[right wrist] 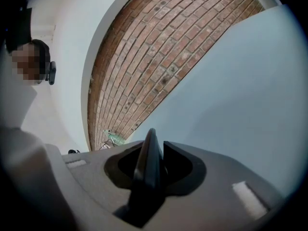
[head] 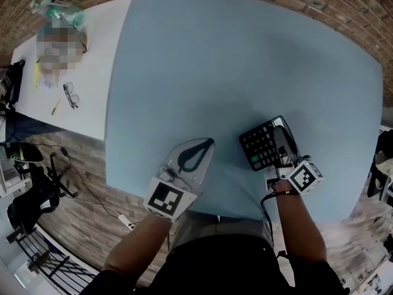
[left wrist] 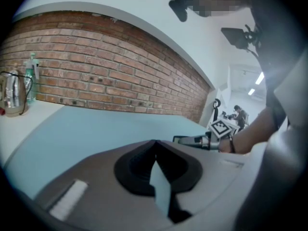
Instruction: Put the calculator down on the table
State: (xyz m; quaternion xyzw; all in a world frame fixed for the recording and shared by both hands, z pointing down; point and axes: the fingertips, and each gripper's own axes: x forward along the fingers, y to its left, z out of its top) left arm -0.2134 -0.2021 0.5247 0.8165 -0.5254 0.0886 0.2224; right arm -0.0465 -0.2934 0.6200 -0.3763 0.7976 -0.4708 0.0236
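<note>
A black calculator (head: pixel 261 145) with a green key shows its keys in the head view, over the near right part of the pale blue table (head: pixel 233 60). My right gripper (head: pixel 282 139) is shut on its right edge. In the right gripper view the calculator (right wrist: pixel 147 165) stands edge-on between the jaws of that gripper (right wrist: pixel 155 150). Whether it touches the table I cannot tell. My left gripper (head: pixel 209 142) hovers to its left, shut with nothing in it; its tips meet (left wrist: pixel 155 142). From the left gripper view the calculator (left wrist: pixel 187 139) looks level.
A white table (head: pixel 92 72) adjoins on the left, bearing glasses (head: pixel 71 95), a pen (head: pixel 56 107) and a bottle (head: pixel 58 8). A kettle (left wrist: pixel 13 93) stands there too. A brick wall (left wrist: pixel 110 76) runs behind. Chairs and cables lie on the floor at left.
</note>
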